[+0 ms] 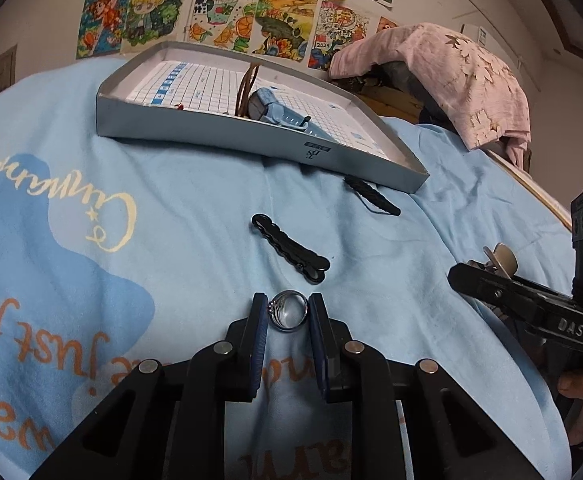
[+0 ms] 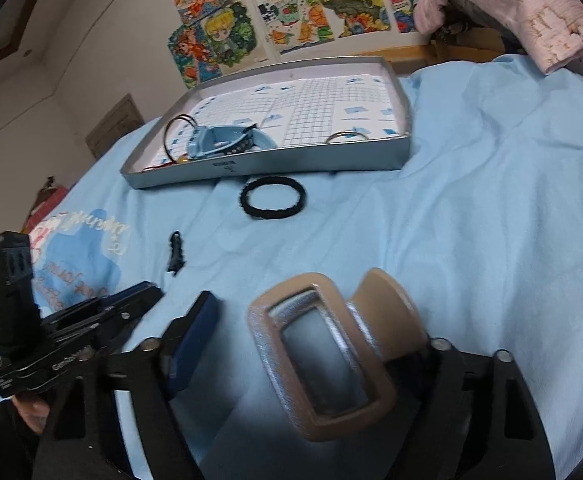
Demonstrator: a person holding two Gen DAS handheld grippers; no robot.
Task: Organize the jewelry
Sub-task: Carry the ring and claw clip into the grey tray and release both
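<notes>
A silver ring (image 1: 289, 312) sits upright between the blue pads of my left gripper (image 1: 288, 314), which is shut on it just above the blue blanket. In the right wrist view a beige rectangular hair clip (image 2: 323, 360) fills the space between the jaws of my right gripper (image 2: 311, 308). Its left pad (image 2: 195, 336) stands apart from the clip, and the right finger is hidden behind it. The left wrist view shows the right gripper (image 1: 491, 280) low at the right, with the clip (image 1: 503, 258) poking up beside its finger. The left gripper (image 2: 147, 296) shows at the lower left of the right wrist view.
A shallow grey tray (image 1: 251, 136) (image 2: 291, 160) lies farther back, holding a blue watch (image 1: 279, 110) (image 2: 219, 142), brown hoops (image 1: 247, 88) and a silver hoop (image 2: 345, 136). A black hair clip (image 1: 291, 248) (image 2: 176, 256) and a black hair tie (image 1: 371, 196) (image 2: 271, 198) lie before it. A pink cloth (image 1: 451, 76) hangs at the back right.
</notes>
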